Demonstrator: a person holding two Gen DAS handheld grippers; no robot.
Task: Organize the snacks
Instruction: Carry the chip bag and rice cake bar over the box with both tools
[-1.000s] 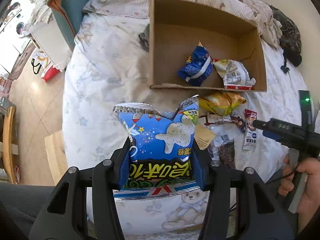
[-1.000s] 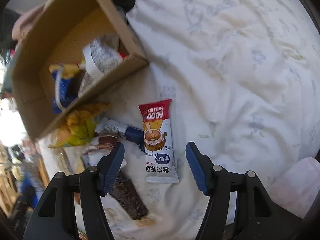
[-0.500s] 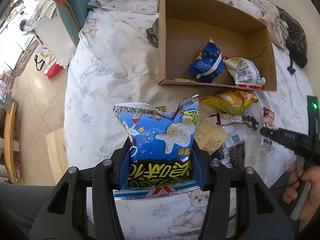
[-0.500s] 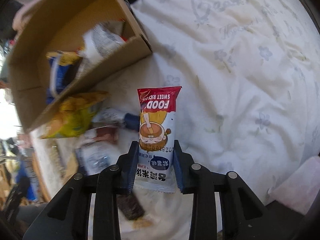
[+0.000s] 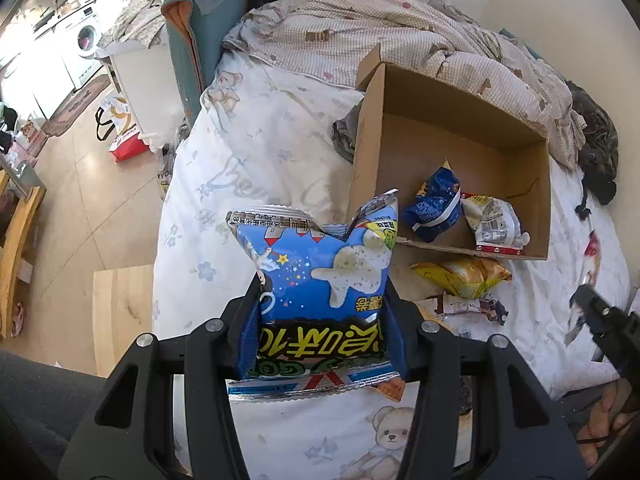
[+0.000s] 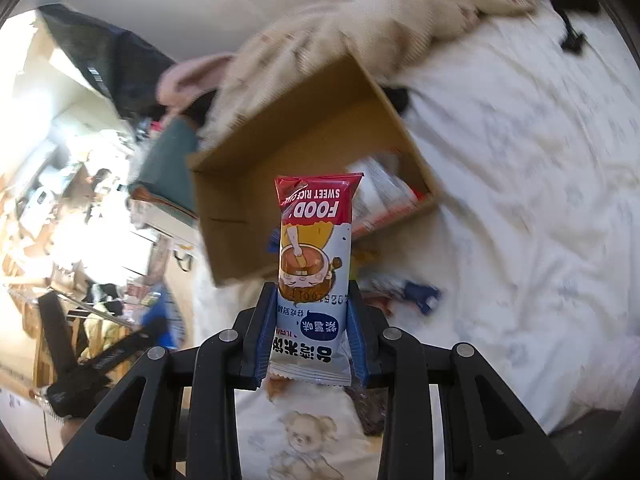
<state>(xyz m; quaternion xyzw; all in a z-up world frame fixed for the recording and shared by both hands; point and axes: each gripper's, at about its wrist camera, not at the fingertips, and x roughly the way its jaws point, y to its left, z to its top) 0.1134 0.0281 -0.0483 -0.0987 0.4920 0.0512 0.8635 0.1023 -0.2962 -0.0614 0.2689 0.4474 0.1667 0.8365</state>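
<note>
**Inspector A:** Left wrist view. The left tongs (image 5: pixel 320 336) are clenched on the blue puffed-snack bag (image 5: pixel 320 280), pads against both side edges at its lower half. The bag stands upright and clear of the bed (image 5: pixel 248 184). I judge the side grip keeps the inflated pack from slipping.

**Inspector B:** Destination?

**Inspector A:** The cardboard box (image 5: pixel 452 96), farther off and to the right on the bed, open at the top. Two packs already lie at its near right end: a dark blue bag (image 5: pixel 434 208) and a pale wrapper (image 5: pixel 494 224). A yellow bag (image 5: pixel 464 276) and some small wrappers lie loose just outside its near wall.

**Inspector B:** Right wrist view?

**Inspector A:** Blurred background. The right tongs (image 6: pixel 310 344) grasp the rice-cake bar (image 6: pixel 314 264) by its lower end, pads on both long edges, and the bar points up and away. The box (image 6: pixel 296 152) sits beyond it. The bar is off the bed; in my judgement both items are bound for the box.
</note>
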